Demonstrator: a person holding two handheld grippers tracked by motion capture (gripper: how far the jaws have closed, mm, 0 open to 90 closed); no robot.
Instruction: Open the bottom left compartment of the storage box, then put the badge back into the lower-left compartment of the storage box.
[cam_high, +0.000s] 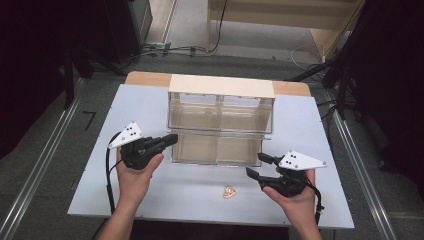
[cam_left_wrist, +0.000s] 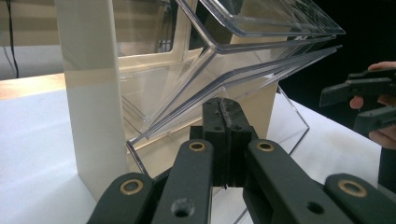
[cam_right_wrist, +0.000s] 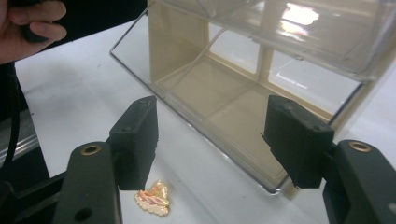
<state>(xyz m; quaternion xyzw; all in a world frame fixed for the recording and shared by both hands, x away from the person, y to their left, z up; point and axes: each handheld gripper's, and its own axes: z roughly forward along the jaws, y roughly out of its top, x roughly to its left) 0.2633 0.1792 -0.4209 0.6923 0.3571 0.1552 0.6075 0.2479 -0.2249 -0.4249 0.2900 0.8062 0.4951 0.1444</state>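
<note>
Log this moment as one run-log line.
left gripper: shut, at bin edge | right gripper: open, empty | trinket: on table | lower bin: tilted open

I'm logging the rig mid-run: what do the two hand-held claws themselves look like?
Both the left claw and right claw are matte black, with two blocky jaws, brass-ringed pivot holes and a grey three-cornered plate dotted with small dark holes on top. A black cable trails from each. Forearms are bare.
</note>
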